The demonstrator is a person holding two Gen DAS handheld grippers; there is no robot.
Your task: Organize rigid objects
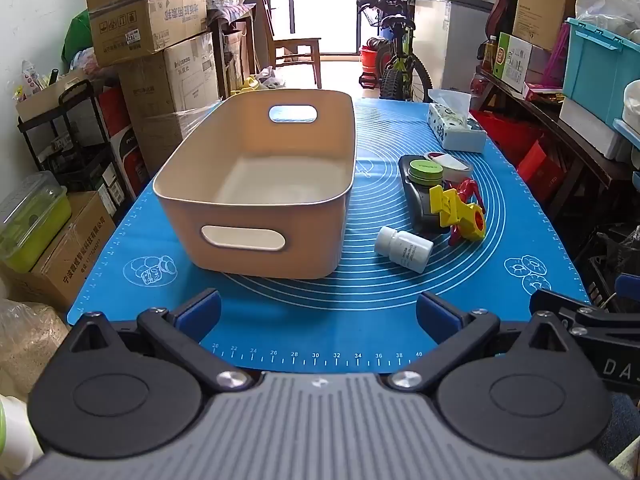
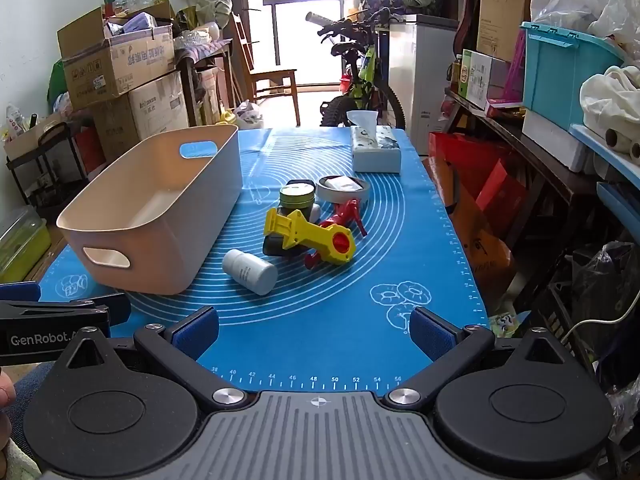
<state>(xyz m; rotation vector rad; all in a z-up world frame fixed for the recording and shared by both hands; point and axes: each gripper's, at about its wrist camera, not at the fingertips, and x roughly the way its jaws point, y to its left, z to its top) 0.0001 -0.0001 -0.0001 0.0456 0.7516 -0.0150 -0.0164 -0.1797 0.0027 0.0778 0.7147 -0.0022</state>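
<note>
A beige plastic bin (image 1: 256,184) (image 2: 160,216) stands empty on the left of the blue mat (image 1: 320,320) (image 2: 340,320). To its right lies a cluster: a white bottle (image 1: 404,249) (image 2: 250,271) on its side, a yellow tool (image 1: 456,212) (image 2: 308,236) over a red toy (image 1: 468,192) (image 2: 348,212), a green-lidded tin (image 1: 426,171) (image 2: 297,197) on a dark flat object (image 1: 420,208) (image 2: 276,246), and a round white container (image 1: 450,164) (image 2: 342,188). My left gripper (image 1: 318,316) and right gripper (image 2: 314,330) are open and empty, at the mat's near edge.
A tissue box (image 1: 456,130) (image 2: 376,148) sits at the mat's far right. Stacked cardboard boxes (image 1: 148,12) line the left wall, a bicycle (image 1: 396,52) stands behind the table, and a cluttered shelf with a teal crate (image 2: 560,72) runs along the right.
</note>
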